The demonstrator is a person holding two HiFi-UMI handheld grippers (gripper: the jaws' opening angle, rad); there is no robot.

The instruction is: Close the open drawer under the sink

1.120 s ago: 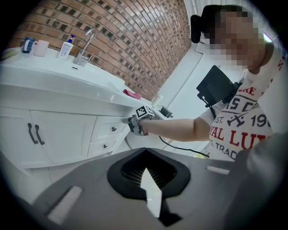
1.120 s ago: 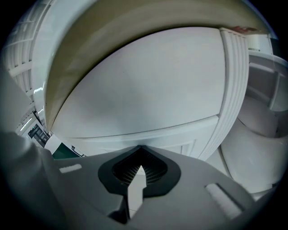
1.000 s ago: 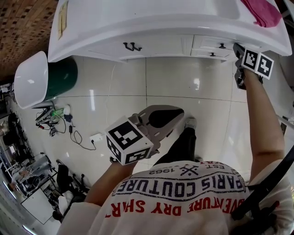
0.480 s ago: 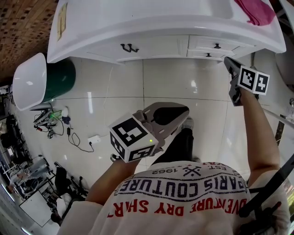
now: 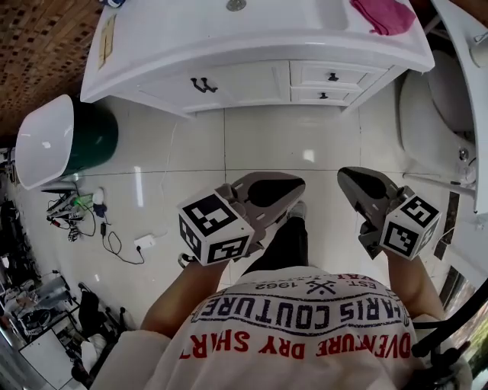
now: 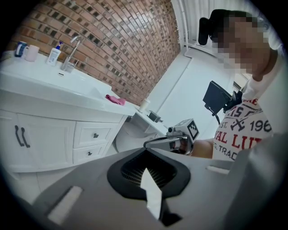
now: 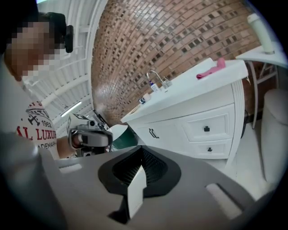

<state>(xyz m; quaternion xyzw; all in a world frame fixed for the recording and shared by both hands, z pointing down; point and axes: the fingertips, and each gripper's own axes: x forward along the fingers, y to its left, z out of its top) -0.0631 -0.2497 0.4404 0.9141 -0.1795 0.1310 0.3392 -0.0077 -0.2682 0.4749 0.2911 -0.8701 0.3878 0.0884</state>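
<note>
**Two tools clenched on nothing, drawers flush under the sink**

Both tools hang over the floor in front of the sink cabinet, well apart from it. The left tool has its jaws pressed together at the tips with nothing between them, as its own view shows. The right tool is clenched the same way and is also empty. They sit side by side with a gap between them. Each points roughly toward the cabinet, and each shows in the other's view.

The glossy tiled floor lies between the tools and the cabinet front. At the right end of that front are two small drawers, one above the other. The upper drawer and the lower drawer each carry a dark knob. Both sit flush with the front, and no gap shows around either from the head view or the right tool's view. To their left is a pair of doors with curved dark handles.

The white desk above the cabinet holds a pink cloth at its right end, over the drawers. A faucet stands further left along it, against the brick wall. A white toilet stands to the right of the cabinet. On the cabinet's left is a green bin with a white lid, and cables trail over the floor in front of the bin.
</note>
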